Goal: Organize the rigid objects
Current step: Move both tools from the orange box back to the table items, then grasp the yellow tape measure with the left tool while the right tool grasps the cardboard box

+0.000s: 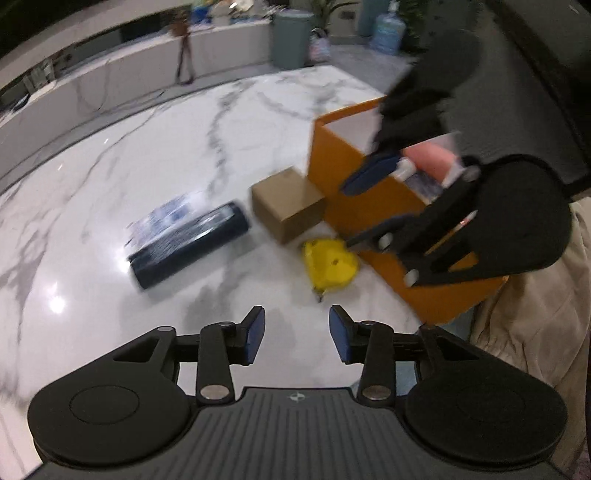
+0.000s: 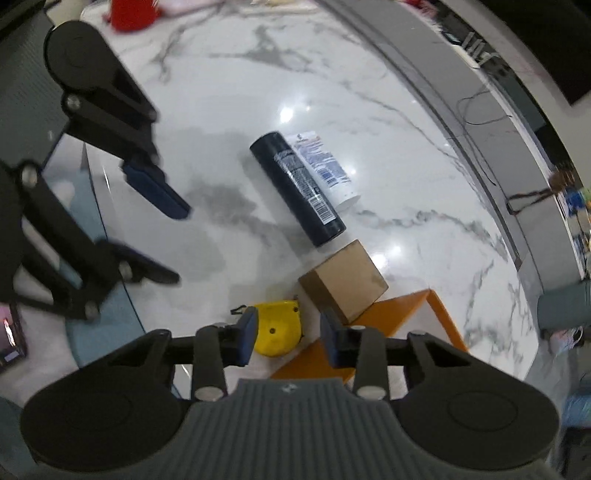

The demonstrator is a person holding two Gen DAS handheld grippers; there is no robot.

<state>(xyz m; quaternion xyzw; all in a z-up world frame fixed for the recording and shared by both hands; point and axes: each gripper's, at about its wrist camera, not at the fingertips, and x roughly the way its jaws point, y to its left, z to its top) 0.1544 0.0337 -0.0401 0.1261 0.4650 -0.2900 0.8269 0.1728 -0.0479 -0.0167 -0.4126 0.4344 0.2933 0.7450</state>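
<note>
A dark can (image 1: 190, 243) (image 2: 297, 188) lies on the marble table next to a white tube (image 1: 166, 214) (image 2: 325, 168). A small cardboard box (image 1: 288, 203) (image 2: 343, 282) sits against the orange bin (image 1: 384, 221) (image 2: 406, 314). A yellow tape measure (image 1: 330, 264) (image 2: 277, 328) lies by the bin's corner. My left gripper (image 1: 296, 328) (image 2: 162, 232) is open and empty above the table, short of the tape measure. My right gripper (image 2: 288, 332) (image 1: 360, 210) is open and empty over the bin's edge, above the tape measure. Pink and white items (image 1: 428, 162) lie in the bin.
The marble table (image 1: 184, 129) (image 2: 388, 129) curves away to a ledge with cables. A red object (image 2: 131, 13) stands at the far table edge. A grey bin (image 1: 291, 37) and a water bottle (image 1: 386, 31) stand on the floor beyond.
</note>
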